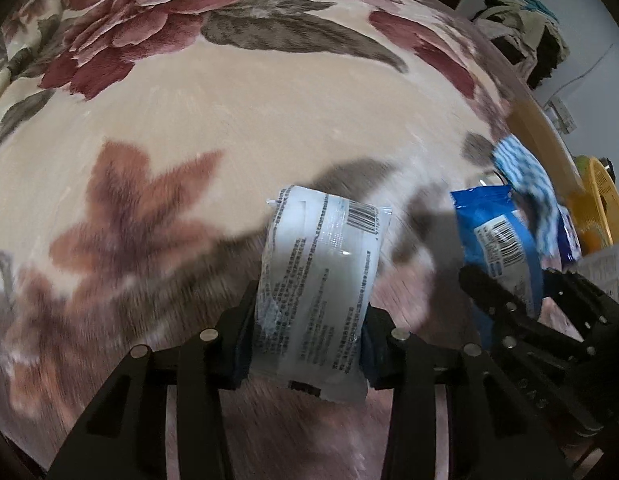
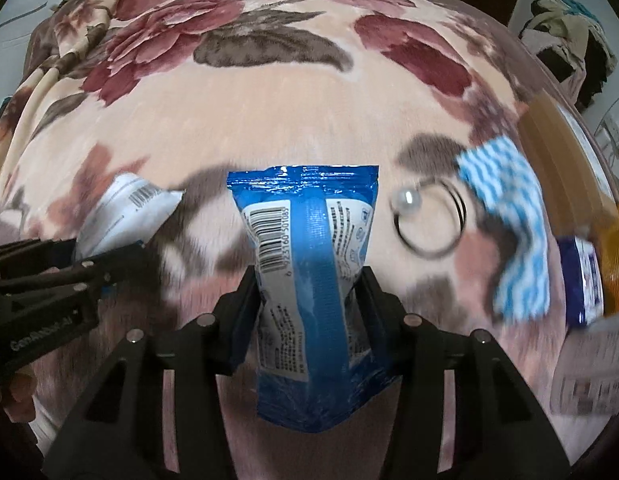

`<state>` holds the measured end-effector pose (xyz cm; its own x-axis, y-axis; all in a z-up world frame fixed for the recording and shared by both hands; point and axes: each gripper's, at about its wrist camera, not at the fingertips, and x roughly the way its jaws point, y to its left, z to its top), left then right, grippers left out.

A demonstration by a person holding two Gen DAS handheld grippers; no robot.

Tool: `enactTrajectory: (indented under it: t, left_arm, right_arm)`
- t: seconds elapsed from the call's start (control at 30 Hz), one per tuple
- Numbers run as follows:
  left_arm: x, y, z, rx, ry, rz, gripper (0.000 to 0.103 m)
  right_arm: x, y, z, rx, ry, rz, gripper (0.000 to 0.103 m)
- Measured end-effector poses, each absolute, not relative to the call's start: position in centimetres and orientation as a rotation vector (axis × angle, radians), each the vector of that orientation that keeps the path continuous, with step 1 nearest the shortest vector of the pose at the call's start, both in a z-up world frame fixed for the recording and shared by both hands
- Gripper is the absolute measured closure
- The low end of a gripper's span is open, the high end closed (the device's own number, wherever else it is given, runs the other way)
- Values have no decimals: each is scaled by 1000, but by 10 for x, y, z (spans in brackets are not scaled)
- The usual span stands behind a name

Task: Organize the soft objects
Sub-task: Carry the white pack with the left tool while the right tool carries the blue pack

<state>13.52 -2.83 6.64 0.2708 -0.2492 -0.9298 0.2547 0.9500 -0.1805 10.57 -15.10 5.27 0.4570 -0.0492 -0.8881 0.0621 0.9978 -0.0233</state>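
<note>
White pack (image 1: 321, 296) lengthwise away, clamped in left tool (image 1: 309, 344) | blue pack (image 2: 313, 292) likewise, seemingly upright, right tool (image 2: 309, 320) clamped

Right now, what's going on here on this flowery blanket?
A person works a gripper in each hand. The left gripper is clamped on a white packet, the right gripper on a blue packet, both lifted above the floral blanket. A blue-and-white striped cloth and a ring with a pearl lie on the blanket to the right.
</note>
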Motion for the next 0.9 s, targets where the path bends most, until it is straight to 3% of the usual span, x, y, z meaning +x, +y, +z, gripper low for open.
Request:
enactTrajectory:
  t: [0.9]
  left_arm:
    - [40,-48,47,106,1333,-358,59]
  right_arm:
    - [14,-155,25,77,1171,-47,54]
